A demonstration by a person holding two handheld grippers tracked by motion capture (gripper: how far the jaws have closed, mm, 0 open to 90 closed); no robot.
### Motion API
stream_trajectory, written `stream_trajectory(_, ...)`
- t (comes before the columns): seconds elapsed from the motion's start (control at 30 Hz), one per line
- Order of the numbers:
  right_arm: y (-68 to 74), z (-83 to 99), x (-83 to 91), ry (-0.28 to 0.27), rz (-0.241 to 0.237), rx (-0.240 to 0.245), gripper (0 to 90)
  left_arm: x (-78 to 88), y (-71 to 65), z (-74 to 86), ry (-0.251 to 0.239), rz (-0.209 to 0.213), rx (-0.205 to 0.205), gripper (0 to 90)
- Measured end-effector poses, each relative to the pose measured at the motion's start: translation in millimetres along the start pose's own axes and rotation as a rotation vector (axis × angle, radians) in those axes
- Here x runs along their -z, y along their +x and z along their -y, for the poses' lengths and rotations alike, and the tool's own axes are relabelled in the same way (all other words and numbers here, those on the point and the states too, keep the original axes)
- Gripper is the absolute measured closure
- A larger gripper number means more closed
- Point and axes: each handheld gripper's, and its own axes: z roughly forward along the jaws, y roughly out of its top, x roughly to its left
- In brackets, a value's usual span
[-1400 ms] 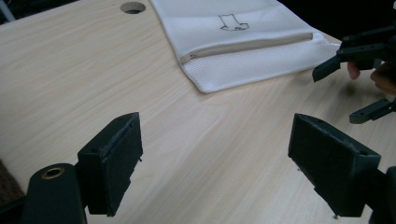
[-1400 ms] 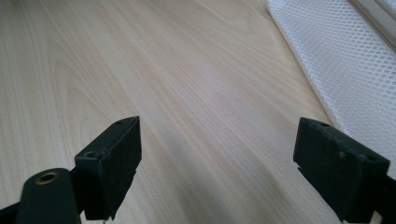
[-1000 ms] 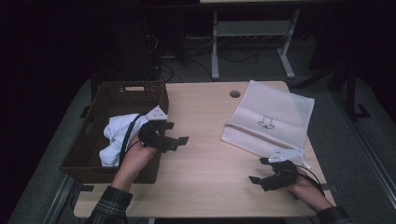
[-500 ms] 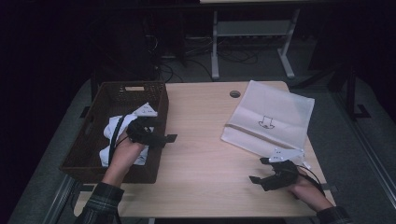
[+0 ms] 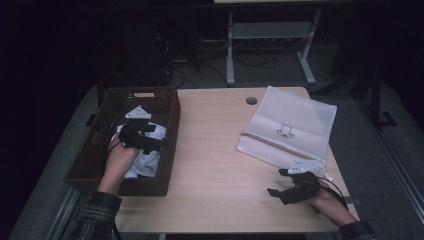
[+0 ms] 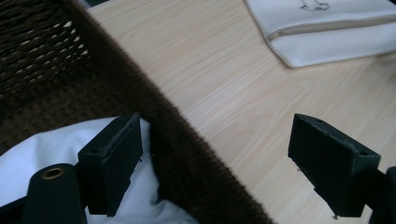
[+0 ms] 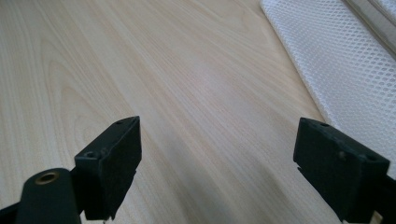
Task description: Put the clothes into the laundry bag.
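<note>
A dark woven basket [image 5: 95, 165] sits at the left end of the wooden table [image 5: 215, 165], with white cloth [image 5: 145, 162] lying inside it. The left gripper [image 5: 152, 142] hangs over the basket, close to its right wall, jaws spread wide and holding nothing; in the left gripper view one jaw is over the cloth [image 6: 56, 144] and the other over bare table beyond the basket's rim [image 6: 187, 154]. To the right of the basket, well apart, lies a flat white bag [image 5: 287, 127] with a small dark drawing on it. The right gripper [image 5: 280, 182] rests near the bag's front corner, jaws wide apart and empty, above bare wood.
</note>
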Motion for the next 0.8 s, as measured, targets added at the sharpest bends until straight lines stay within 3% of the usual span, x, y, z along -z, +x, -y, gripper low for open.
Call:
stream_trajectory(0.5,-0.2,0.3,-0.5,0.003,0.000,0.001,14.5,9.0,42.8,12.7,0.047,-0.112,0.071,17.1)
stream_trajectory(0.8,-0.3,0.4,-0.7,0.004,0.000,0.001,14.5,0.5,63.4,20.4,0.108,-0.159,0.088,17.1)
